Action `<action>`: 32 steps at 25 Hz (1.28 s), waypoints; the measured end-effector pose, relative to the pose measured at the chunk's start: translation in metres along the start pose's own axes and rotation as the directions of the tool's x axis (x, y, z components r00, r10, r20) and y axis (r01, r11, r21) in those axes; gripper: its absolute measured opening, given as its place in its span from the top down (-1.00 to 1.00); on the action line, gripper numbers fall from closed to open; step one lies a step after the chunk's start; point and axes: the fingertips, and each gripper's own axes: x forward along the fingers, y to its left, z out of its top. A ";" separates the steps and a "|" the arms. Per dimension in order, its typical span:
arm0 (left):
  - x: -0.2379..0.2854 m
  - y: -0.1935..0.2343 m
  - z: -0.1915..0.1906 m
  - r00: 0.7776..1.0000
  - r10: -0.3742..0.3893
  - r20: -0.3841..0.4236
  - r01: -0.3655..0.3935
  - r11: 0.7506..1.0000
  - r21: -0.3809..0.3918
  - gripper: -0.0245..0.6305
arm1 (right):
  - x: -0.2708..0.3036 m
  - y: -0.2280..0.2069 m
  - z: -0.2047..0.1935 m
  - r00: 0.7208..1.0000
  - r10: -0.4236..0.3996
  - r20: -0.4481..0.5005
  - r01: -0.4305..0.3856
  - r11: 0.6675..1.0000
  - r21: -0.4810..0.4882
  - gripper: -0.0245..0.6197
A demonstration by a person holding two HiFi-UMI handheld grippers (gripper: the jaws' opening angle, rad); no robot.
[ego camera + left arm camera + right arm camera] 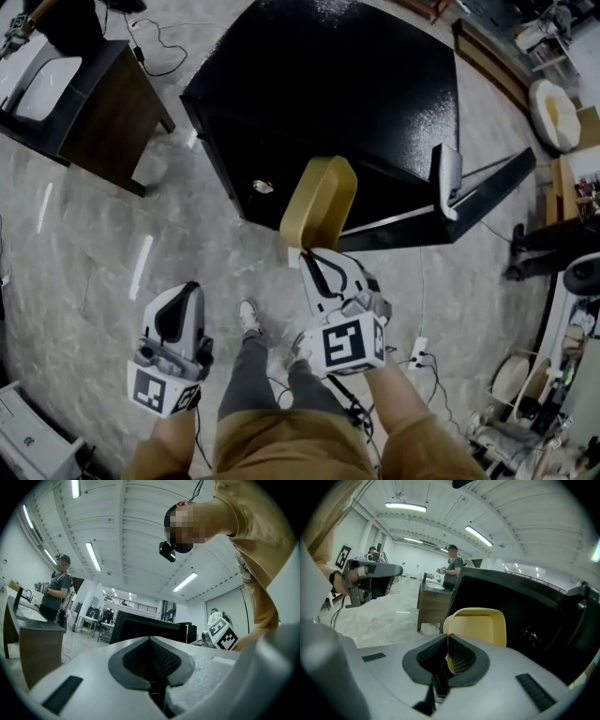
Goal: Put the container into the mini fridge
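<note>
Grey marble floor (84, 253) lies under us. Our right gripper (315, 255) is clamped on the yellow container (321, 202), long axis aimed at the mini fridge (328, 84) at twelve o'clock. Our left gripper (181, 292) sits at eight o'clock, pinched together, empty.

Head camera: I look steeply down on fridge (328, 84), floor; left gripper (183, 289) camera faces across room, right gripper (314, 255) camera close behind jaws; both share fridge, desk (103, 112).
</note>
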 end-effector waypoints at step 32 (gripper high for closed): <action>0.057 0.060 -0.110 0.996 -0.060 -0.061 0.058 0.997 -0.041 0.92 | 0.187 -0.035 -0.099 0.981 0.021 -0.193 -0.068 0.968 -0.240 0.90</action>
